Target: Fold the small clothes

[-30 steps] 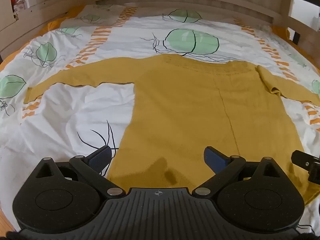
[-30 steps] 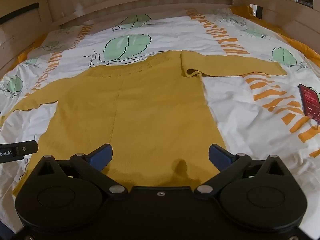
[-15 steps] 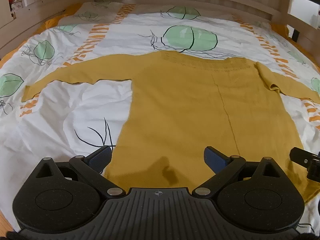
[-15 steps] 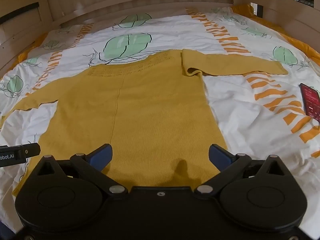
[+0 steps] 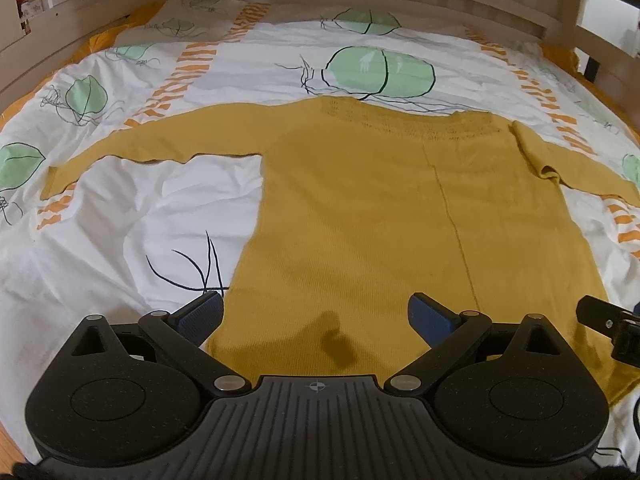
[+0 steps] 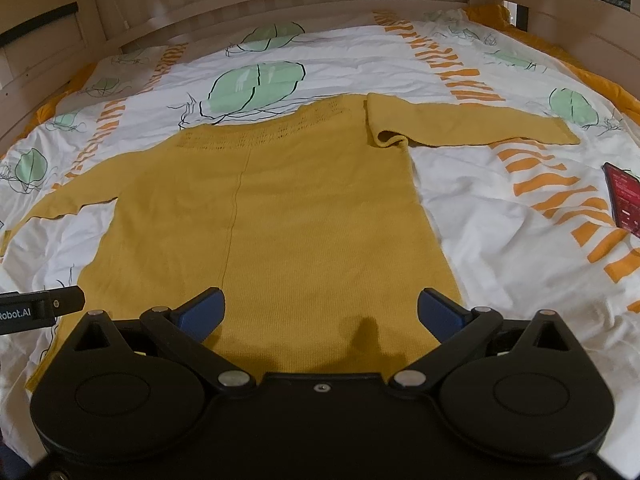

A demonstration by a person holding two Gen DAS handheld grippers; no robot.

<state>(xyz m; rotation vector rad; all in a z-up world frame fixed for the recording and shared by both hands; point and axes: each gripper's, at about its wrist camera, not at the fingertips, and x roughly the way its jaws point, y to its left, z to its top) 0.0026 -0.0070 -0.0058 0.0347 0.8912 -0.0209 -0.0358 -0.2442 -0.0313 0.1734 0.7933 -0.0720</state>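
No containers in either view.

Surface: a bed [image 5: 120, 208], covered by a white sheet [image 6: 480, 208] printed with green leaves, thin black line drawing and orange dashed stripes; sheet wrinkled on both sides of the garment. Orange bedding shows at the far corners. Pale wooden bed frame [image 6: 280, 4] with slatted headboard curves round the far end, side rails left and right. A dark red phone-like slab [image 6: 624, 196] lies on the sheet at the right edge of the right wrist view.

Task thing: a mustard-yellow knitted sweater [image 5: 380, 216], laid flat mid-bed, neckline toward the headboard, hem toward the cameras. Openwork band across the yoke; one vertical seam line down the body. Left sleeve [image 5: 160, 140] stretched straight out sideways. Right sleeve [image 6: 472, 124] also out sideways, with a small fold where it meets the shoulder.

Left gripper [image 5: 316, 314]: jaws spread wide, holding nothing, above the hem near the sweater's left lower corner. Right gripper [image 6: 320, 310]: jaws likewise wide apart and empty, above the hem toward the right lower corner. Each gripper's edge shows in the other's view.
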